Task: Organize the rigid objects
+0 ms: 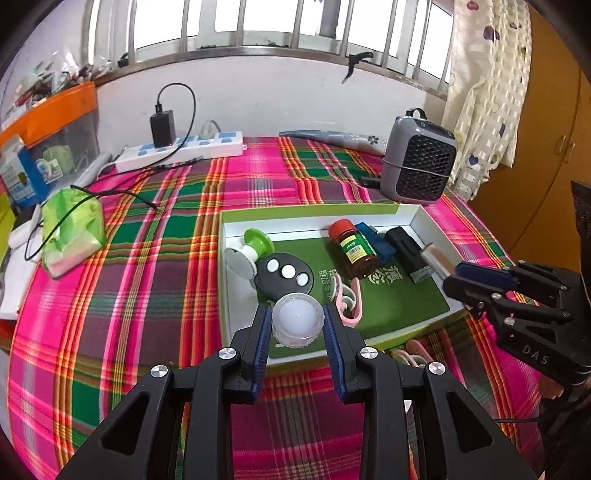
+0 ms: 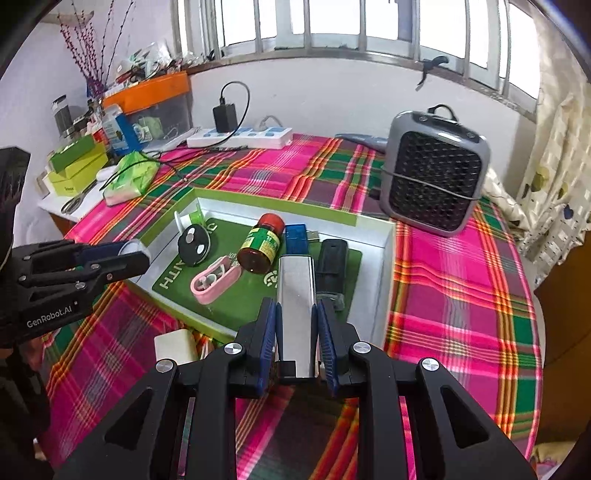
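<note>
With both over the tray [image 1: 415,218], my left claw [image 1: 297,319] grips a clear round jar [image 1: 297,325]; right claw [image 2: 296,317] clamps a silver block [image 2: 296,295], jaws nearly shut.

Both grippers are angled down, side by side. The left gripper [image 1: 297,325] has its blue pads [image 1: 263,341] pinched on a small round jar [image 1: 297,320]; the right gripper [image 2: 296,325] is clamped on a silver metal block [image 2: 296,295].

Barred window [image 1: 258,26] far, daylight bright; white wall [image 1: 266,99] below; patterned curtain [image 1: 487,92] right; plaid-covered bench [image 1: 147,277] near.
</note>
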The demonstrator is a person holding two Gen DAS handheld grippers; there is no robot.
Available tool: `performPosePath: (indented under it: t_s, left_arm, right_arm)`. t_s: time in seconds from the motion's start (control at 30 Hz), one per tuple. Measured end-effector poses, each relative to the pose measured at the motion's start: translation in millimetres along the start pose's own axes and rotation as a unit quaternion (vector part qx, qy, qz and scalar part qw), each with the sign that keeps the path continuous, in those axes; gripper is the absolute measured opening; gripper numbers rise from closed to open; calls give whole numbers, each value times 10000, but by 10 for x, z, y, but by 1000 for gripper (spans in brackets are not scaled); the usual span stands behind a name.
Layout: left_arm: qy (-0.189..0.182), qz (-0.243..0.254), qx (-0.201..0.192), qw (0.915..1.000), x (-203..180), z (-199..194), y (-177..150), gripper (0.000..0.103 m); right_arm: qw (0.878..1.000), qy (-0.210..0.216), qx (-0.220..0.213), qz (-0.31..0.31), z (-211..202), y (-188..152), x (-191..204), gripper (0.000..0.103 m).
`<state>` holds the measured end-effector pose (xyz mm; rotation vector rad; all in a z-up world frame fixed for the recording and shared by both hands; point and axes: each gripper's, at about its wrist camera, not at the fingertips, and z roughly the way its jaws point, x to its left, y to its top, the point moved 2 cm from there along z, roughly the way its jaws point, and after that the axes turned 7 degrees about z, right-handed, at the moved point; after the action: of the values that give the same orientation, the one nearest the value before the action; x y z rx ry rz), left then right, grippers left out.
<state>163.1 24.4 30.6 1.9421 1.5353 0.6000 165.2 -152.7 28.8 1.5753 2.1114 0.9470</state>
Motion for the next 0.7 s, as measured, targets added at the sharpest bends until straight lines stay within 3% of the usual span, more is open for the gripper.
performPosePath:
  t_s: [0.3,0.7]
  left_arm:
    - [-13,-22,182,9998,15,190,30,27]
    - [-21,-45,394,9992,36,394,31,27]
  right_arm:
    - [9988,99,394,-291,231,28,35,24]
    - [9976,123,594,-344,408,71,18,24]
